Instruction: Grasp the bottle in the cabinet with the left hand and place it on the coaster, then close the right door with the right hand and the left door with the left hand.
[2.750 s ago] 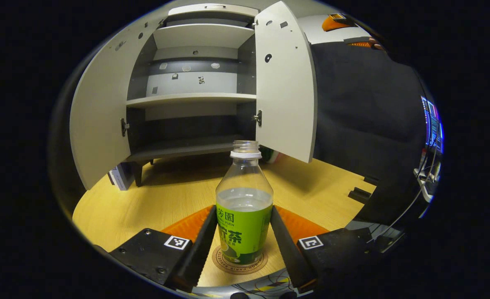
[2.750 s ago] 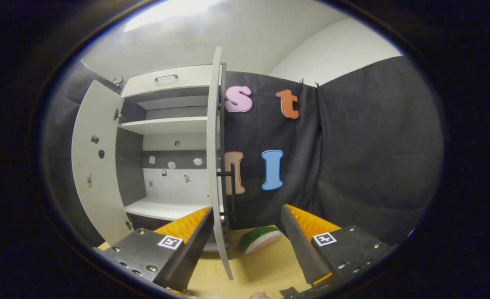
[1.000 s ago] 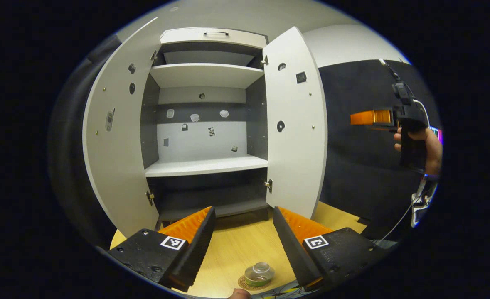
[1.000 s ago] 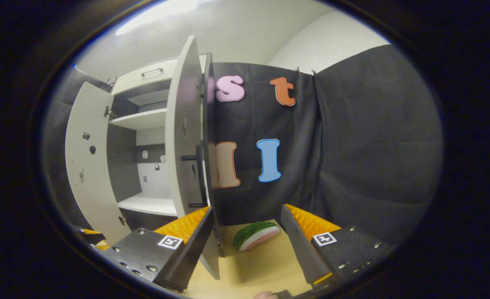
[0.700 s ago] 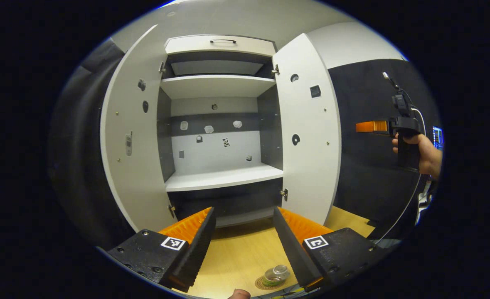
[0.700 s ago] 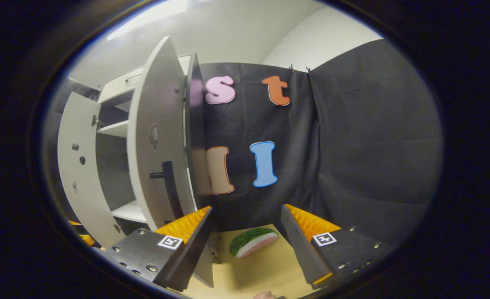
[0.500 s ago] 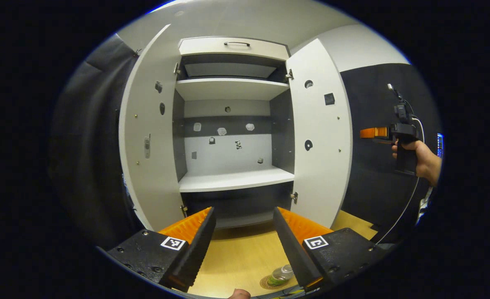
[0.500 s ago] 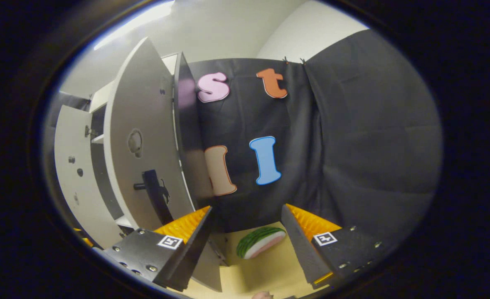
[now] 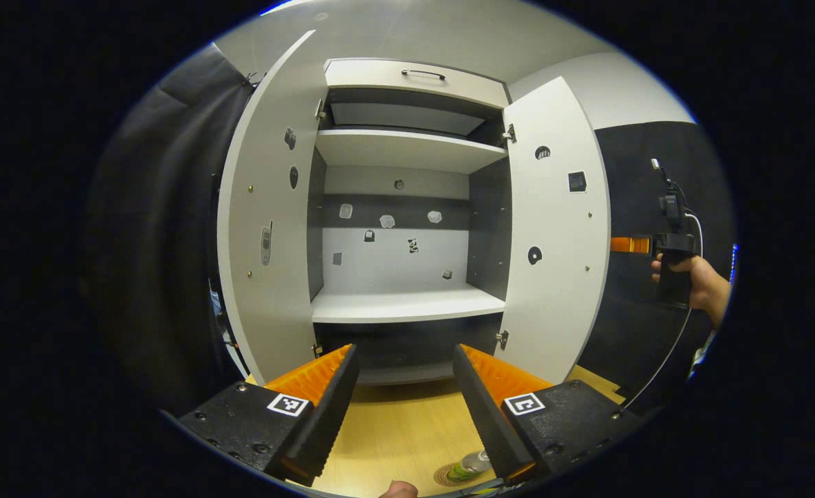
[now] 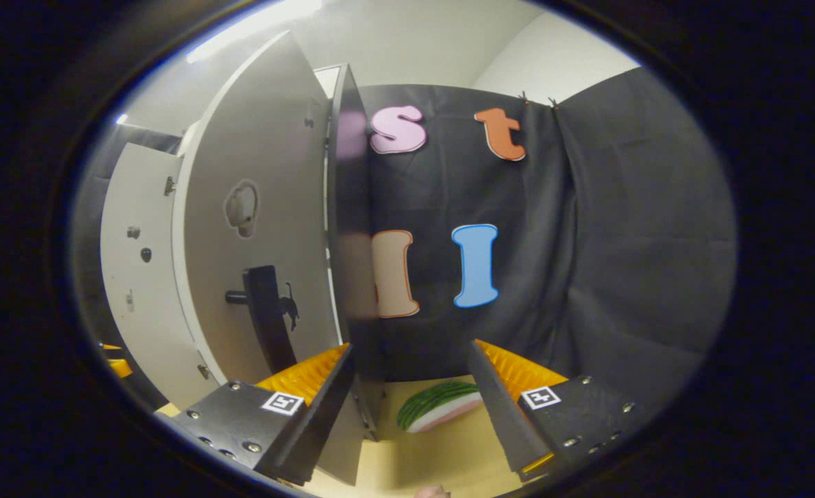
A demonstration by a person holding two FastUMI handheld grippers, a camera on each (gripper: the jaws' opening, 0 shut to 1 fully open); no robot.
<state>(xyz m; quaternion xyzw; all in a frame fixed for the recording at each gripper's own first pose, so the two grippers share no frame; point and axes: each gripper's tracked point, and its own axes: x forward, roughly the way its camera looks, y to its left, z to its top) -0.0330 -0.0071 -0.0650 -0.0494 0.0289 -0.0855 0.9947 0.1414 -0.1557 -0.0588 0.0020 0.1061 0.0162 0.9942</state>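
Left gripper (image 9: 406,394), in the left gripper view: two fingers spread wide, nothing between them, one square black-and-white marker on each finger mount. Straight ahead, one grey cabinet (image 9: 407,228) with both doors open: left door (image 9: 269,207) ahead and to the left, right door (image 9: 559,235) ahead and to the right. Two pale shelves (image 9: 407,304) counted inside, a drawer front with one handle (image 9: 421,72) at the top, several small stickers on the back panel and on the doors' inner faces, too small to read. Below and just right of the fingers, one bottle (image 9: 473,463) with a green label standing on one round coaster (image 9: 448,476) on the wooden table (image 9: 400,429); label writing too small to read. Far off to the right, a hand (image 9: 697,280) holding the other gripper beside the right door's outer side.

Right gripper (image 10: 410,387), in the right gripper view: fingers likewise wide apart, gripping nothing, one marker on each mount. Just ahead and left, the right door's outer face with one dark bar handle (image 10: 265,325), close to the left finger; touching or not cannot be told. Ahead between the fingers, one watermelon-slice toy (image 10: 442,407) on the table.
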